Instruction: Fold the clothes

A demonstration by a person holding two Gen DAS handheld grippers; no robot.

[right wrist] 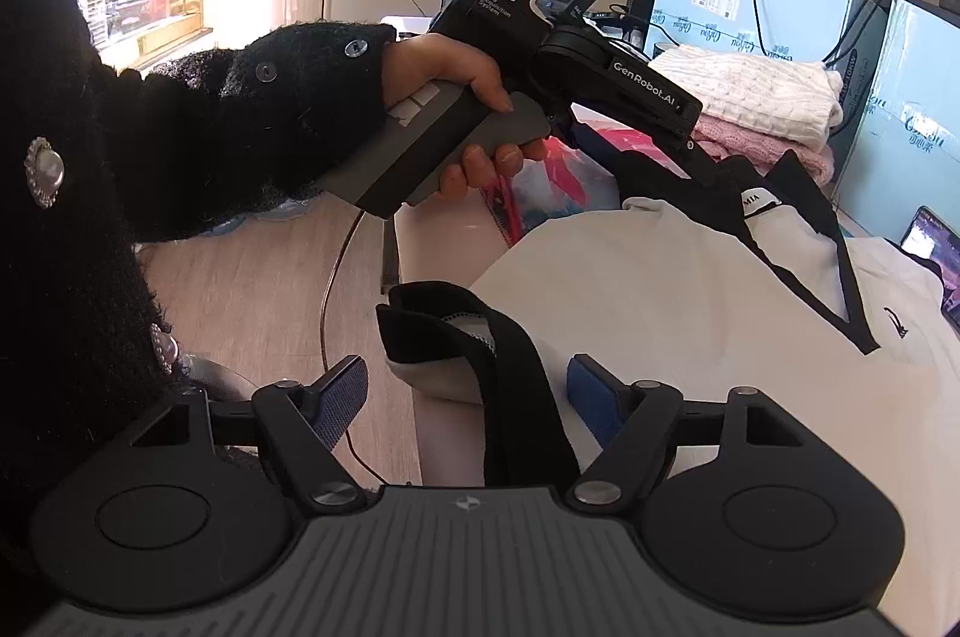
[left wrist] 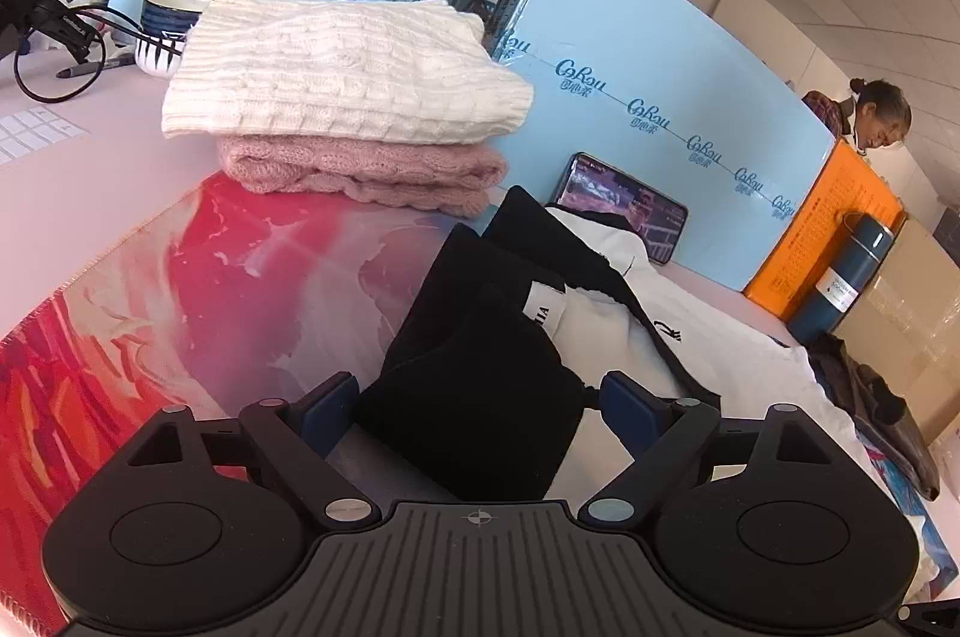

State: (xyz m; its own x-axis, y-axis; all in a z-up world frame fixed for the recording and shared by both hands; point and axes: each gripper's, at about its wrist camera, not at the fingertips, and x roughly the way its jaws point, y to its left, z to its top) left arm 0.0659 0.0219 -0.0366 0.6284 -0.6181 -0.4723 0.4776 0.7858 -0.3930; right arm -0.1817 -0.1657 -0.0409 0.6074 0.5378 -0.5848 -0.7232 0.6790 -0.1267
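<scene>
A white top with black collar and trim (left wrist: 690,337) lies on the table; it also shows in the right wrist view (right wrist: 690,289). My left gripper (left wrist: 474,397) is open, its jaws either side of the black collar fabric (left wrist: 474,367). My right gripper (right wrist: 468,391) is open, its jaws wide either side of a black-cuffed sleeve end (right wrist: 480,349) at the table's near edge. The left gripper's body (right wrist: 630,90) shows in the right wrist view, reaching to the collar. A folded white sweater (left wrist: 342,66) lies on a folded pink sweater (left wrist: 372,169).
A red patterned mat (left wrist: 180,289) covers the table. Light blue boxes (left wrist: 660,96) stand behind, with a phone (left wrist: 624,208) leaning on one. A striped cup (left wrist: 159,30), cables, a blue flask (left wrist: 840,277) and an orange box (left wrist: 822,229) are around.
</scene>
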